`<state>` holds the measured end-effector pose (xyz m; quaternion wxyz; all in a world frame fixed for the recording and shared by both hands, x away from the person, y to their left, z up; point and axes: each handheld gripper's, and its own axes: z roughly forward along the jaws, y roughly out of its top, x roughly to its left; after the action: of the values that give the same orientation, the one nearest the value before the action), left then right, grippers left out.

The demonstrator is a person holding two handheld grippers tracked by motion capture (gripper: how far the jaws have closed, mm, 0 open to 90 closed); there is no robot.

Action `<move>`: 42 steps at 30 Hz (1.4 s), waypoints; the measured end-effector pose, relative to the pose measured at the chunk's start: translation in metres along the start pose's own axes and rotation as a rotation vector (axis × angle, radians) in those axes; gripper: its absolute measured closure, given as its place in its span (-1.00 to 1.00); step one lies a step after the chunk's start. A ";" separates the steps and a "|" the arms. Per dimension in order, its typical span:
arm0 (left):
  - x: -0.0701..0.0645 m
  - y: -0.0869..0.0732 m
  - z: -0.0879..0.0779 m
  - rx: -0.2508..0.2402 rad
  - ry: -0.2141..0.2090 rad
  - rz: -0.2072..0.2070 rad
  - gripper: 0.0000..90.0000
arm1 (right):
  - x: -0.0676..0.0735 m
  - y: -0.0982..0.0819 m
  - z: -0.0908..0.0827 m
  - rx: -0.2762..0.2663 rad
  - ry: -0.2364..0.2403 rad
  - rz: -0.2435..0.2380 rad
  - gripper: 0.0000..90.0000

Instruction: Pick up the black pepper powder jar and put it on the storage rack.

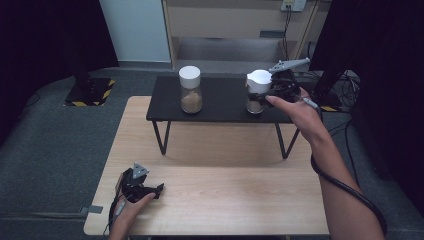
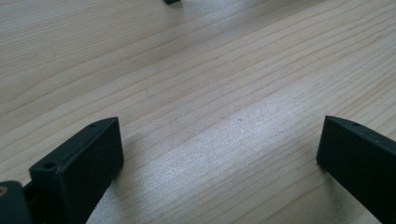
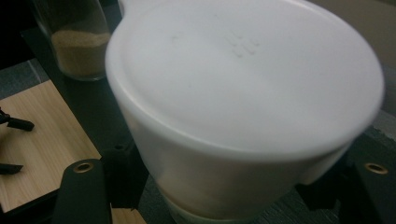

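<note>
On the black shelf (image 1: 220, 102) at the far side of the wooden table (image 1: 225, 200), toward one o'clock in the high view, the right gripper (image 1: 265, 92) is holding the right jar (image 1: 257, 92) by its white lid (image 1: 259, 80). The jaws are pinching this lid from two sides, as the right gripper view is showing: the white lid (image 3: 247, 79) is sitting between the two black jaws, which are pressing on it at the lower left and the lower right. The jar is standing upright on the shelf, and some brown powder is lying in its bottom part.

The second jar (image 1: 190, 90), also with a white lid and brown powder, is standing on the same shelf toward eleven o'clock, well apart from the first one. In the right gripper view this second jar (image 3: 77, 39) is appearing at about ten o'clock.

The left gripper (image 1: 142, 187) is resting on the table at about seven o'clock in the high view, near the person's edge. Its jaws are standing spread wide with nothing between them; in the left gripper view only bare wood of the table (image 2: 210, 93) is lying between the two jaws.
</note>
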<state>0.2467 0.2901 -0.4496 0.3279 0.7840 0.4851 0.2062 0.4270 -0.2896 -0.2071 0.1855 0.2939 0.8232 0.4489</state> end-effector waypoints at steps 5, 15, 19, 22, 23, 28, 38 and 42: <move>0.000 0.000 0.000 0.000 0.000 0.000 -1.00 | 0.000 0.000 0.000 0.000 0.000 0.005 -0.30; 0.000 0.000 0.000 0.000 0.000 0.000 -1.00 | -0.003 -0.003 0.003 -0.002 0.005 0.019 -0.30; 0.000 0.000 0.000 0.000 0.000 0.000 -1.00 | -0.004 -0.004 0.004 -0.008 0.007 0.020 -0.30; 0.000 0.000 0.000 0.000 0.000 0.000 -1.00 | -0.005 -0.004 0.004 -0.008 0.009 0.026 -0.30; 0.000 0.000 0.000 0.000 0.000 0.000 -1.00 | -0.004 -0.004 0.004 -0.008 0.007 0.029 -0.30; 0.000 0.000 0.000 0.000 0.000 0.000 -1.00 | -0.005 -0.005 0.005 -0.012 0.008 0.036 -0.31; 0.000 0.000 0.000 0.000 0.000 0.000 -1.00 | -0.004 -0.003 0.002 -0.018 0.002 0.014 -0.50; 0.000 0.000 0.000 0.000 0.000 0.000 -1.00 | -0.002 -0.005 -0.002 -0.012 -0.006 0.000 -0.64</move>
<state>0.2467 0.2901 -0.4496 0.3279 0.7841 0.4850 0.2062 0.4259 -0.2942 -0.2104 0.1899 0.2941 0.8201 0.4526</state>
